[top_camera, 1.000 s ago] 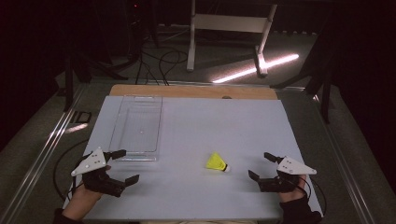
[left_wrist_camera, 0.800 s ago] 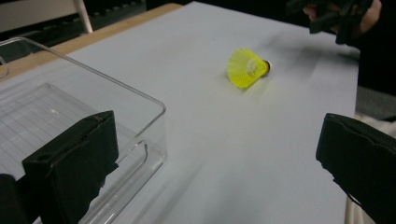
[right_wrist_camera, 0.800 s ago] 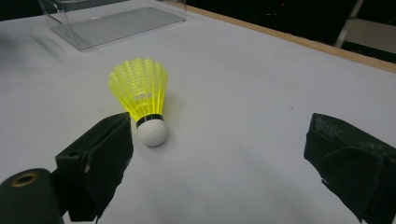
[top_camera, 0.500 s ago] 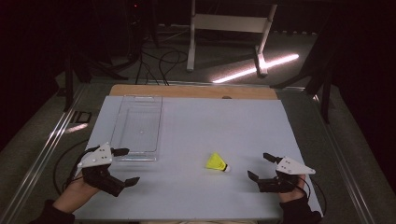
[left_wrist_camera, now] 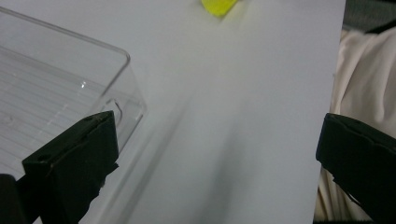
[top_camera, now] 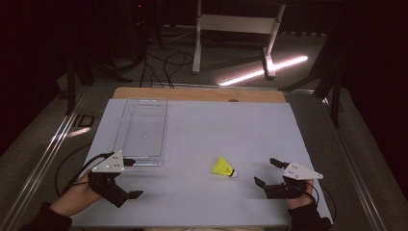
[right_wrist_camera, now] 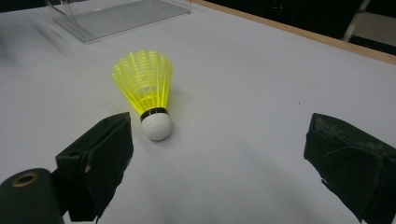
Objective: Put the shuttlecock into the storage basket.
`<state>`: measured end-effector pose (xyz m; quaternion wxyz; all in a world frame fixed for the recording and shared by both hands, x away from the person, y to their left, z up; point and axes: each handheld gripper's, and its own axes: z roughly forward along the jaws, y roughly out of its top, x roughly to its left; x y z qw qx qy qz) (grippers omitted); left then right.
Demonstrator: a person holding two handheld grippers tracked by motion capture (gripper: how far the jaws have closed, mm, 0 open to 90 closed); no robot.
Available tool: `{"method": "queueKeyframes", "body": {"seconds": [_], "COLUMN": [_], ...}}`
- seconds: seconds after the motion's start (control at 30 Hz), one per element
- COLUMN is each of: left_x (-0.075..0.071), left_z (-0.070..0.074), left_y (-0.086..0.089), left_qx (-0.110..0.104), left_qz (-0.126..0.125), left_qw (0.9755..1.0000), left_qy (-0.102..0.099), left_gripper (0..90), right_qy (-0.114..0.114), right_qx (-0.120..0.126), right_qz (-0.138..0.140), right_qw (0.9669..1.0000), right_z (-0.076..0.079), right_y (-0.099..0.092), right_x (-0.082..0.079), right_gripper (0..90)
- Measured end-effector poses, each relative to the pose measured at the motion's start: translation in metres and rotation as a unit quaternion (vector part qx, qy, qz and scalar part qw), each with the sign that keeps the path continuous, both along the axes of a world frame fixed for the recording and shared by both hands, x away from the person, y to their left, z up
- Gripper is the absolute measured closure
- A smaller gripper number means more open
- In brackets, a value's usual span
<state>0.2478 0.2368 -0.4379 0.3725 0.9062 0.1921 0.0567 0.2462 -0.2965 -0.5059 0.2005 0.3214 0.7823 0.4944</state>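
Your right gripper (top_camera: 268,172) rests near the table's front right corner, its jaws spread wide and holding nothing. Just beyond them, apart from both jaws, a yellow shuttlecock (right_wrist_camera: 145,91) lies on its side on the white table (top_camera: 231,130), white cork tip toward you, skirt pointing away.

Your left gripper (top_camera: 131,179) sits near the front left corner, jaws likewise wide apart and empty. Its upper jaw is just beside the near end of a clear plastic tray (top_camera: 142,132); whether they touch is hard to tell. In the left gripper view the shuttlecock (left_wrist_camera: 217,6) is cut off at the top edge, and pale cloth (left_wrist_camera: 364,74) shows past the table edge.
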Motion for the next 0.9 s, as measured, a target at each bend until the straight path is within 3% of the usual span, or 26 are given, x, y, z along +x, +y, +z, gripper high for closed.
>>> {"method": "queueKeyframes", "body": {"seconds": [0.07,0.13,0.3,0.4,0.53,0.7,0.83,0.9], "left_x": [0.001,0.002,0.004,0.004,0.006,0.007,0.009,0.01], "left_z": [-0.001,-0.001,-0.003,-0.004,-0.004,-0.003,-0.002,-0.002], "left_y": [-0.001,0.0,-0.002,-0.005,-0.007,-0.012,-0.012,-0.015], "left_qx": [0.01,0.011,0.04,0.063,0.077,0.107,0.106,0.122], "left_qz": [-0.008,-0.006,-0.014,-0.024,-0.028,-0.038,-0.031,-0.035], "left_qw": [0.9998,0.9998,0.9987,0.9968,0.9952,0.9914,0.991,0.9883], "left_qy": [0.015,0.016,0.03,0.044,0.054,0.064,0.076,0.085], "left_gripper": [0.0,0.0,0.0,0.0,0.0,0.1,0.1,0.1], "right_qy": [0.0,-0.001,-0.005,-0.004,-0.004,-0.003,-0.002,-0.002], "right_qx": [0.0,-0.001,0.0,-0.001,-0.002,-0.003,-0.006,-0.007], "right_qz": [0.0,-0.001,-0.002,-0.003,-0.002,-0.002,-0.002,-0.002], "right_qw": [1.0,1.0,1.0,1.0,1.0,1.0,1.0,1.0], "right_z": [0.0,0.0,0.001,0.0,0.0,0.0,0.0,0.0], "right_y": [0.0,0.0,0.0,0.0,0.001,0.001,0.001,0.001], "right_x": [0.0,0.0,0.0,0.0,0.0,0.0,0.0,0.0], "right_gripper": [8.3,9.0,9.0,9.0,8.9,9.0,9.0,9.0]}}
